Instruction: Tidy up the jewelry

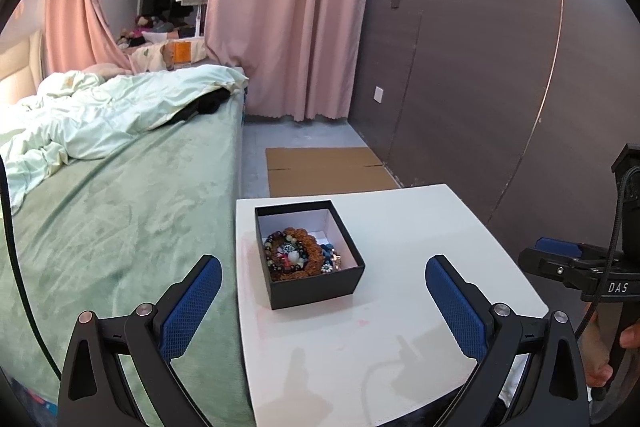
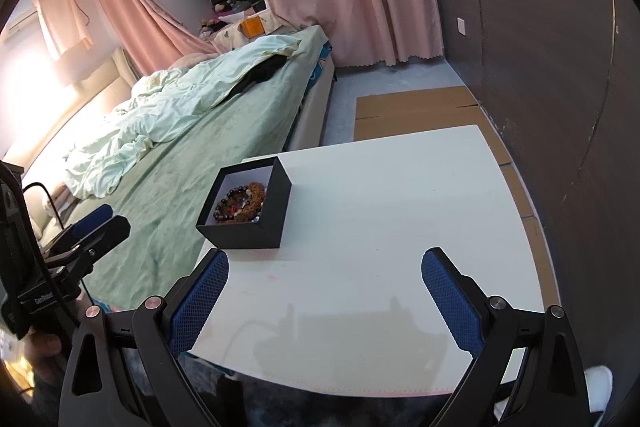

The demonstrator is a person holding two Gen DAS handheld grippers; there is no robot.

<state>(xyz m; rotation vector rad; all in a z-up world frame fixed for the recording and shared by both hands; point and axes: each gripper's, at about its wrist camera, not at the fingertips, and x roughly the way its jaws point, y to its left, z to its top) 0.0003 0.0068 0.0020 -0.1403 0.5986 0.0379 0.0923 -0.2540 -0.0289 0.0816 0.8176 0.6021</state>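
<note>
A black square box with a white inside stands on the white table near its left edge. It holds several beaded bracelets, brown and dark, with small blue and white pieces. The box also shows in the right wrist view with the bracelets inside. My left gripper is open and empty, a little in front of the box. My right gripper is open and empty over the table's near right part; it also shows at the right edge of the left wrist view.
A bed with a green cover and a rumpled quilt runs along the table's left side. Flat cardboard lies on the floor beyond the table. A dark wall panel is at the right, pink curtains behind.
</note>
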